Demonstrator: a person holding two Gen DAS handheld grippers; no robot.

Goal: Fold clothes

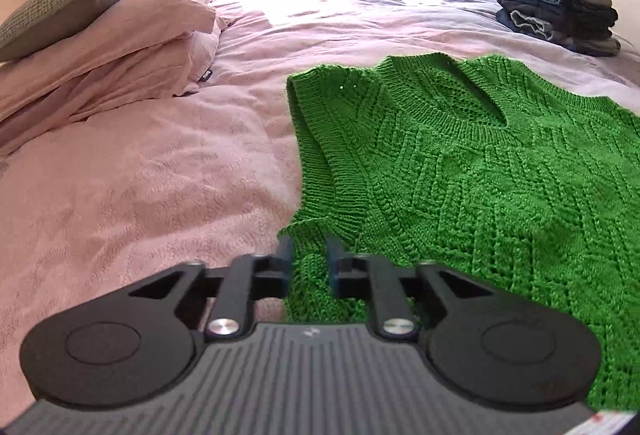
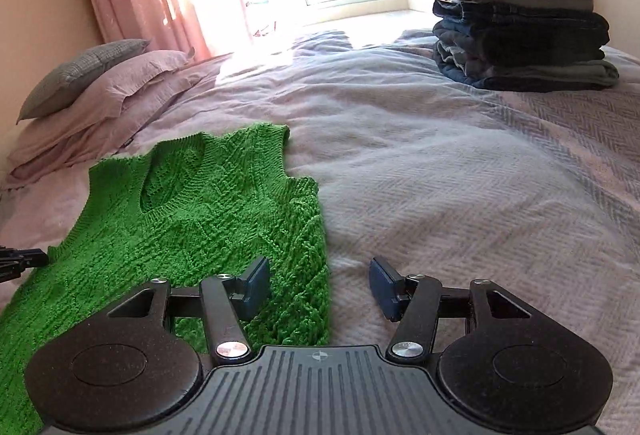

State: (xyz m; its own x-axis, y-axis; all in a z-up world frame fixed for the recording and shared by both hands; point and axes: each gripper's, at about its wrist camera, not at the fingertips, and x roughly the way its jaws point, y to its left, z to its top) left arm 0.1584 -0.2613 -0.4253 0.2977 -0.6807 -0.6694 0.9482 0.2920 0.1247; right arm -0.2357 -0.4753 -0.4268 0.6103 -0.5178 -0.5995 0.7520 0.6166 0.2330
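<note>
Left claw (image 1: 310, 261) pinched on the side edge of the green vest (image 1: 460, 171), which lies flat on the bed (image 1: 140, 195). Right claw (image 2: 320, 285) wide open, empty, straddling the vest's other edge. Close it on the knit before lifting both sides evenly. Hem cut off; folded stack (image 2: 516, 7) sits well apart.

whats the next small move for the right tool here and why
Probably close the right tool on the green knit vest. It is open astride the vest's side edge, while the left tool already pinches the opposite edge, so both sides could then lift for a fold.
</note>
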